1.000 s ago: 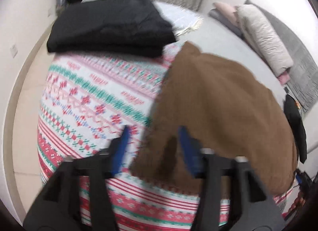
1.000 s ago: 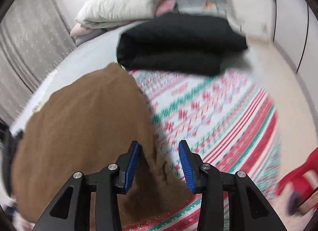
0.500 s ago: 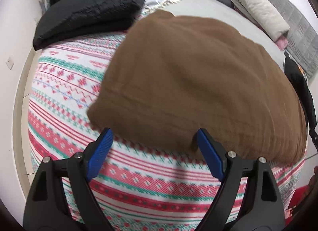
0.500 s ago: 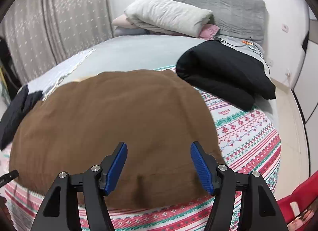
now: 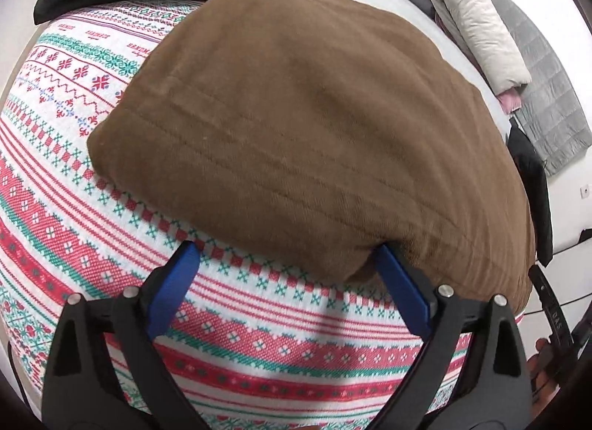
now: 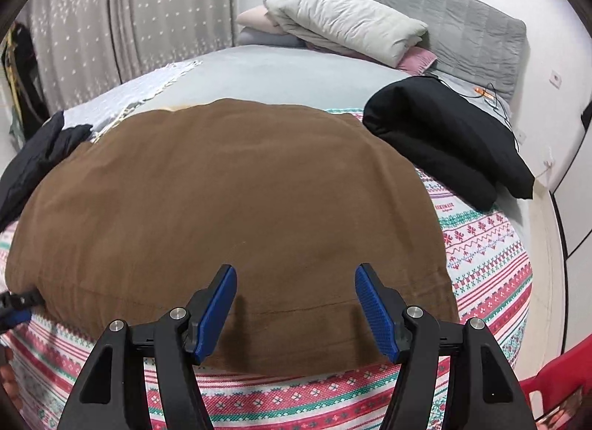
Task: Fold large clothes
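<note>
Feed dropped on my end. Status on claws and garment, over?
Left claw open, right claw open, both empty. Folded brown fabric garment flat on patterned red-and-green knit blanket. Folded black garment beside it, apart. Nothing blocking.

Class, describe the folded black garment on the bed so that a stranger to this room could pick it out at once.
Start at the grey headboard and the pale pillows. Below them, beside the big brown garment, the folded black garment lies where the patterned blanket ends. Unlike the crumpled dark cloth opposite, it is thick and neatly stacked.
</note>
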Motion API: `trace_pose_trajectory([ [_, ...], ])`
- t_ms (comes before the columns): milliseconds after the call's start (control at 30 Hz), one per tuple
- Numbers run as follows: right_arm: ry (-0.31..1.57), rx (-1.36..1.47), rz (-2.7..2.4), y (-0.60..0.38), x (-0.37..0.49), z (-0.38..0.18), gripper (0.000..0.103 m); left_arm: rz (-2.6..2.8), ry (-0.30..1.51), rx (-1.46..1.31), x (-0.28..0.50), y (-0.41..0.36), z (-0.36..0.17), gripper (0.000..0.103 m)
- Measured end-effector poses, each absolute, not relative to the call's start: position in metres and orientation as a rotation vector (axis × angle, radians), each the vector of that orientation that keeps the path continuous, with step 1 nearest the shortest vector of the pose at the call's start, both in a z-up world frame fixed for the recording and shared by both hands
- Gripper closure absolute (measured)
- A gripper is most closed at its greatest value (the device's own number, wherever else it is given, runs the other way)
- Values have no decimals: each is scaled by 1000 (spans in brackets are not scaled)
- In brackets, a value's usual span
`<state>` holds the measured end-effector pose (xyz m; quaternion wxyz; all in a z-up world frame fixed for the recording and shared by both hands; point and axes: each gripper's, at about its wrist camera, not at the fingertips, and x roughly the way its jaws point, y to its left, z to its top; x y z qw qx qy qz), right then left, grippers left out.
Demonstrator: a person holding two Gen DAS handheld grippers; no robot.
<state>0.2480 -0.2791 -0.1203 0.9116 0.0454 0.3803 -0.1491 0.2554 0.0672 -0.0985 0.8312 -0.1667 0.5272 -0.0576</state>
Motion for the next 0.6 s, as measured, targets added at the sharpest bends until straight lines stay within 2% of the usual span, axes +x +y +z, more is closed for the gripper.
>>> trace_pose_trajectory([
  [167,775,90,-281,-272,246,-118,36,-104,1108,-394,249,69,-97,6],
  [300,785,92,-259,-269,248,-119,36,-132,1084,-542,239,80,-94,6],
  [600,803,95,-212,-260,256,-127,36,-59,921,-755,265,113,-111,6],
])
